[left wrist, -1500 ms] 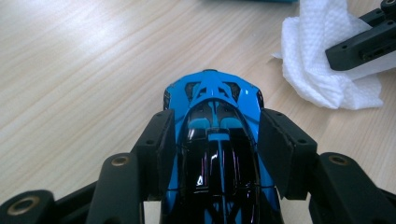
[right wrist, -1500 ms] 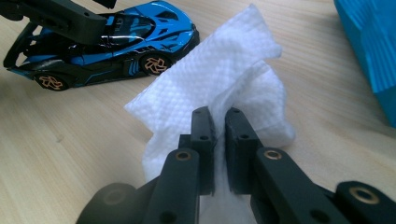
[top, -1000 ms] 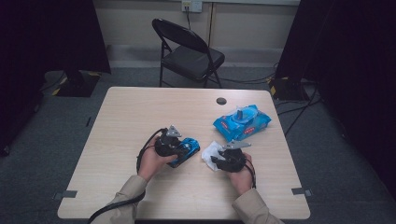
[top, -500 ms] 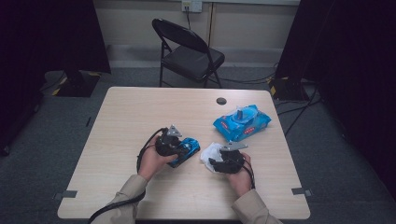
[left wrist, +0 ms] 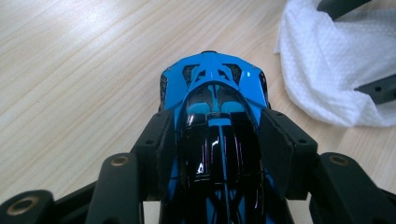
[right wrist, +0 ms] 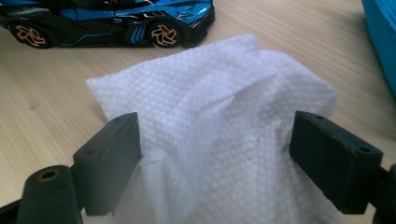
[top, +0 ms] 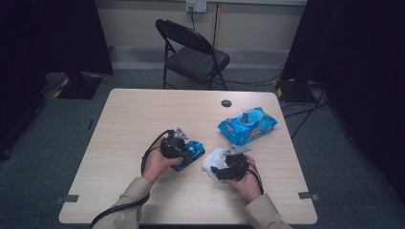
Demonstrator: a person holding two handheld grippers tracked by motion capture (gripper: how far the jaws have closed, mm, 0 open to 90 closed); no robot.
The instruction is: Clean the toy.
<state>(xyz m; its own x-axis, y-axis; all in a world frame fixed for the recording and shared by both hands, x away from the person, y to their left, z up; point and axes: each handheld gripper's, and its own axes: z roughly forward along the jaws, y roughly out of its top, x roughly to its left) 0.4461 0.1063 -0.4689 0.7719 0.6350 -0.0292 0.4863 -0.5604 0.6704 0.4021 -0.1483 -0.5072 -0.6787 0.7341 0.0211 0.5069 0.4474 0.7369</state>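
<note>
1. High view, left side first: the left gripper (top: 184,149) sits near the middle of the table (top: 133,119) and is clamped on the blue toy car (top: 191,153). In the left gripper view its two pads press the car's (left wrist: 215,116) flanks, and the car's nose points toward the wipe (left wrist: 327,70).
2. Just right of the car lies the white wipe (top: 213,160), crumpled on the tabletop. The right gripper (top: 220,171) straddles it. Its jaws have just been opening, and in the right gripper view they stand wide on either side of the wipe (right wrist: 210,135), brushing the cloth at most, not pinching it.
3. Progress, as I judge it: the car is secured and a wipe is out of the pack, so the preparation is done. The wiping of the car itself looks unfinished, and the right gripper needs a fresh hold on the cloth first.
4. Farther right, the blue wipe pack (top: 247,125) lies near the table's right edge, apart from the wipe.
5. Room: bare tabletop spreads to the left and toward the far edge. The near edge is close under both forearms, so movement is easiest away from the person.
</note>
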